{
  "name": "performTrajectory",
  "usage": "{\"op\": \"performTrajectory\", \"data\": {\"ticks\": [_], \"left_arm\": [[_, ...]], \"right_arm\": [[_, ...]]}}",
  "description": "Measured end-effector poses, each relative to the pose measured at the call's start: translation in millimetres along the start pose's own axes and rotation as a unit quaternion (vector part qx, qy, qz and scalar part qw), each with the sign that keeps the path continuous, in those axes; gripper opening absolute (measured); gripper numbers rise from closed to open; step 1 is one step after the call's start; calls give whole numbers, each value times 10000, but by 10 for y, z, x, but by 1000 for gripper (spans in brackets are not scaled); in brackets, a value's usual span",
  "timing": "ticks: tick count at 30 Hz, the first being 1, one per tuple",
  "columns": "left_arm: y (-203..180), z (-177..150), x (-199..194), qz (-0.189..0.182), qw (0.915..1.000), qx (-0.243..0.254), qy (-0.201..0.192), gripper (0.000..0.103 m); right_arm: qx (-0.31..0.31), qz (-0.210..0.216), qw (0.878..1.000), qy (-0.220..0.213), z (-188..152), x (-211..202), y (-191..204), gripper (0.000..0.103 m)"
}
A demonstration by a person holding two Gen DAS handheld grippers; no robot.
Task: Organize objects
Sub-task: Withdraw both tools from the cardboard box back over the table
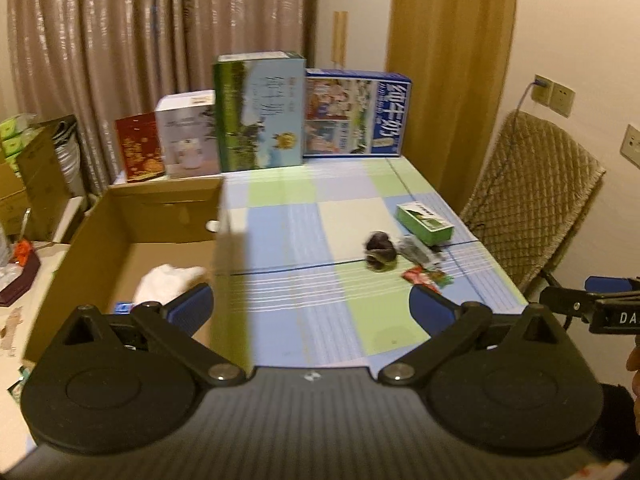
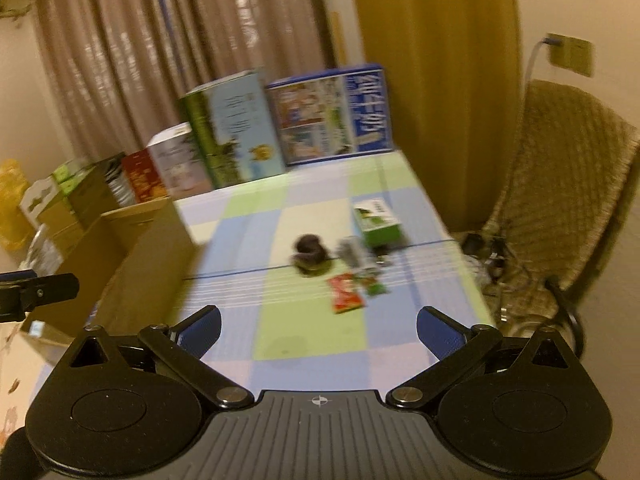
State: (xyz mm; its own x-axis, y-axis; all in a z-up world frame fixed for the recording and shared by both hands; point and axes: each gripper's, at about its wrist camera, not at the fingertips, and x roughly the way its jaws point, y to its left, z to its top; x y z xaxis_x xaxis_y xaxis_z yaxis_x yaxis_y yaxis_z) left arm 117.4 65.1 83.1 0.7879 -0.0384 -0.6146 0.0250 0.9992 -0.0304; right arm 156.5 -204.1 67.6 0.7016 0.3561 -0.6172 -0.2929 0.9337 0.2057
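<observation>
Showing both grippers spread wide and empty above the checked cloth (image 1: pixel 288 224): left gripper (image 1: pixel 311 304) straddles the wall of the carton (image 1: pixel 160 216), which holds a white cloth (image 1: pixel 164 284); right gripper (image 2: pixel 318 330) faces a red packet (image 2: pixel 346 300), dark bundle (image 2: pixel 310 254) and green box (image 2: pixel 376 222), touching none

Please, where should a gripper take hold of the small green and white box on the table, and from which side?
Probably across the two long sides of the small green box, coming from above. It lies flat with its broad face up, and a grey packet sits close by its near-left corner, so the right gripper, open and empty, seems better placed.
</observation>
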Motion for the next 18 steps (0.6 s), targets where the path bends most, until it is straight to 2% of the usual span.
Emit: {"op": "performTrajectory", "data": {"ticks": [7, 18], "left_arm": [[-281, 18, 319, -163, 9997, 38, 178, 102], [-585, 64, 906, -223, 9989, 268, 300, 102]], "right_arm": [[154, -176, 9997, -32, 26, -13, -294, 101], [-16, -264, 9996, 99, 196, 356, -549, 101]]}}
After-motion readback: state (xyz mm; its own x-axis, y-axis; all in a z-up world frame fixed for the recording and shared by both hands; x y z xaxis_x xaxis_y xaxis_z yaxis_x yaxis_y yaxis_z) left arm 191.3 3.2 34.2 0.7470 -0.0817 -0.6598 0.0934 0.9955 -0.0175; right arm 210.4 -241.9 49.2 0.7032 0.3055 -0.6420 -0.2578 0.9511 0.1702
